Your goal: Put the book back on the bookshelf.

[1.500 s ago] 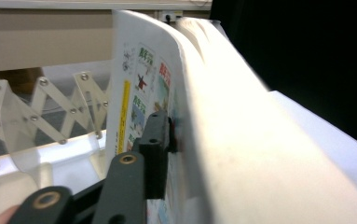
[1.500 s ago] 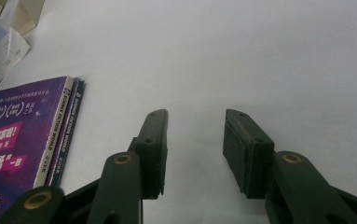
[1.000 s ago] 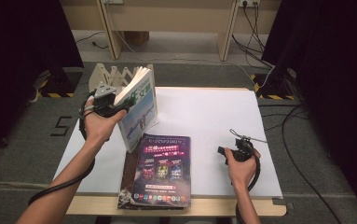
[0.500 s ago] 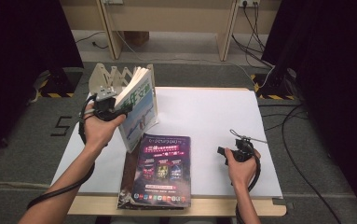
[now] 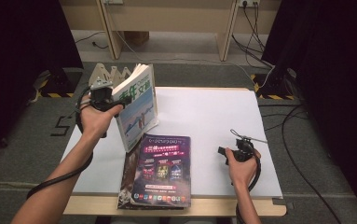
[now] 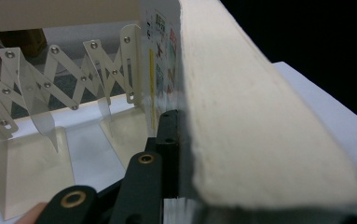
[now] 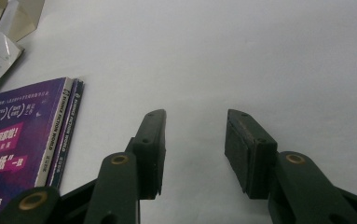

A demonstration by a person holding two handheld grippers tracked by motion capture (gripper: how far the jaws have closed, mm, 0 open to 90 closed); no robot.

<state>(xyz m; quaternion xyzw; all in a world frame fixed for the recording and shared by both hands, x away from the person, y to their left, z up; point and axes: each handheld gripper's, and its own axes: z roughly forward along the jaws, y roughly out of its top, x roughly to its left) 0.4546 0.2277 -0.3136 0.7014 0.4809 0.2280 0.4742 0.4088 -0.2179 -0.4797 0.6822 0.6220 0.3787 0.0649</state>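
Little moved; left hand-held gripper clamps one book; right hand-held gripper open; two magazines stacked.

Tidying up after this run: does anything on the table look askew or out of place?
The blue book stands tilted on its lower edge, clamped in the left gripper beside the folding rack, not slotted in. The purple magazines lie slightly fanned and overhang the table's near edge.

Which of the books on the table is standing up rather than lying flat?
The light blue-and-white book, held upright on its edge in the left gripper near the wooden rack. The purple magazines lie flat in a stack at the table's near edge.
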